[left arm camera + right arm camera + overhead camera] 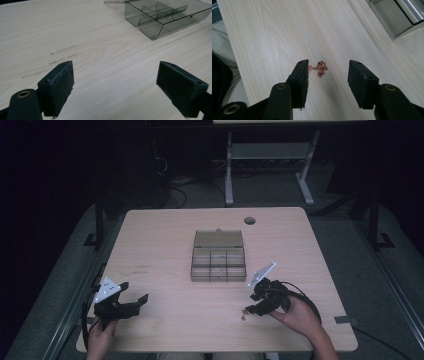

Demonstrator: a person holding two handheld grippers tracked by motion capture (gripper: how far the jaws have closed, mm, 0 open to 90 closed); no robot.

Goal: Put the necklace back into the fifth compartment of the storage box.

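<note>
A small bunched copper-coloured chain [320, 68] lies on the light wooden table [165, 245], seen in the high view as a tiny speck [244, 314]. My right gripper [328, 72] [248, 310] is open, its jaws standing either side of the chain and just short of it. A smoky transparent compartment box [218, 262] [162, 17] sits at the table's middle with its lid folded back. My left gripper [136, 301] [115, 82] is open over bare wood at the near left, pointing toward the box.
A round cable hole [249, 220] marks the table's far right. Faint scuff marks [60, 53] show on the wood ahead of the left gripper. A second table's white frame [270, 165] stands beyond on the dark floor. The near table edge runs close to both hands.
</note>
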